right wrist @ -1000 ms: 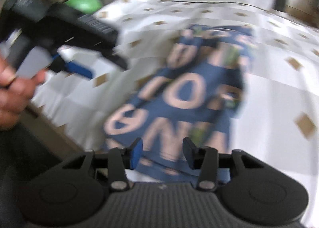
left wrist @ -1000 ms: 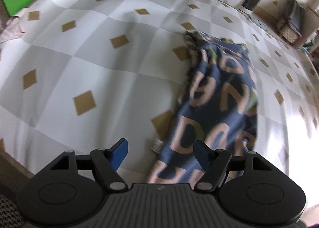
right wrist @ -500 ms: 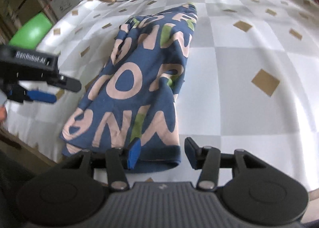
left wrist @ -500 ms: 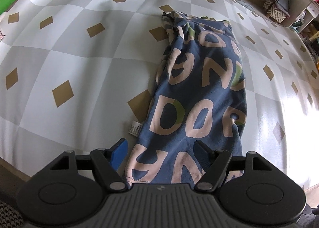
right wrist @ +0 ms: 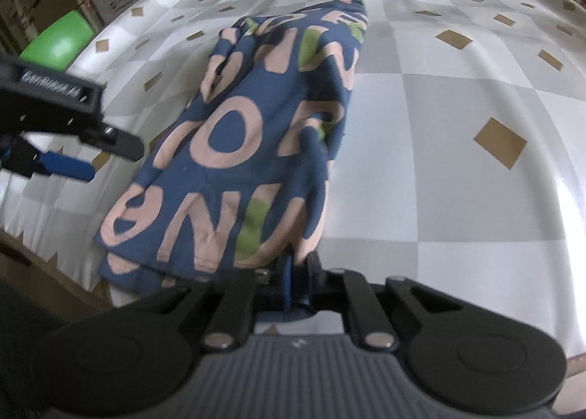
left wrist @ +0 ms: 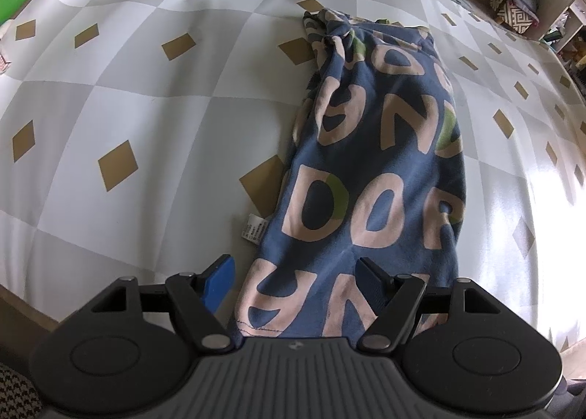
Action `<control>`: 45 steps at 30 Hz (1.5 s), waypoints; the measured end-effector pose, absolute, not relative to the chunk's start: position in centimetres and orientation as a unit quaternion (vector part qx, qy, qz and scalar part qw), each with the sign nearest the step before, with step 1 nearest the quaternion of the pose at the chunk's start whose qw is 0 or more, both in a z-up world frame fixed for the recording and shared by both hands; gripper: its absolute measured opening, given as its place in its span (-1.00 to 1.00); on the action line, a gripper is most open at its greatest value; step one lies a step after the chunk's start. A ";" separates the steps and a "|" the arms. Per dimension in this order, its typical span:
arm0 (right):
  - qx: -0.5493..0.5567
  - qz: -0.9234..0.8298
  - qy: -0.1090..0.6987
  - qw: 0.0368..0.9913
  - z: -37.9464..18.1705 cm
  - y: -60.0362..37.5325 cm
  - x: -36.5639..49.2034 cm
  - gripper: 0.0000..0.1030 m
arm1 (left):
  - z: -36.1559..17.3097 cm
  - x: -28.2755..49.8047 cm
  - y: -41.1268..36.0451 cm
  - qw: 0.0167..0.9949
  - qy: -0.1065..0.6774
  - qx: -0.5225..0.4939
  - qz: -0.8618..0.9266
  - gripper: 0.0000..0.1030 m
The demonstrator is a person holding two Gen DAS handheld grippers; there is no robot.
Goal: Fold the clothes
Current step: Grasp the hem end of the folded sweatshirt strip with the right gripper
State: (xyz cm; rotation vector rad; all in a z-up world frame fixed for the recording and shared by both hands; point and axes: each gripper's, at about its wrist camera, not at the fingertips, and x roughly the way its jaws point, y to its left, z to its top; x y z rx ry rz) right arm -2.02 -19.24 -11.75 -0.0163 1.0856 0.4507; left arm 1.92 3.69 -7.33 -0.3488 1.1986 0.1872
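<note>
Checkered surface [left wrist: 146, 97] carries blue lettered garment [left wrist: 370, 170]. Near right corner is clamped by right hand-held gripper [right wrist: 298, 272]; left hand-held gripper [left wrist: 293, 272] is released astride near left hem. Grasping step; left closure needed next.

left claw [left wrist: 295, 272]: jaws apart | right claw [right wrist: 298, 265]: just clamped, seemingly pinching cloth
</note>
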 end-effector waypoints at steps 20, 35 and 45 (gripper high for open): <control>-0.114 0.266 0.440 0.850 -7.7 -16.6 -5.7 -0.29 | -7.2 0.9 5.2 0.804 0.549 -0.196 0.117 0.38; -0.172 0.401 0.428 0.791 -10.3 -10.6 -6.8 -0.31 | -6.3 0.4 8.2 0.806 0.525 -0.196 0.190 0.38; -0.236 0.419 0.401 0.780 -12.4 -8.1 -7.1 -0.31 | -6.0 0.3 9.2 0.806 0.512 -0.208 0.212 0.38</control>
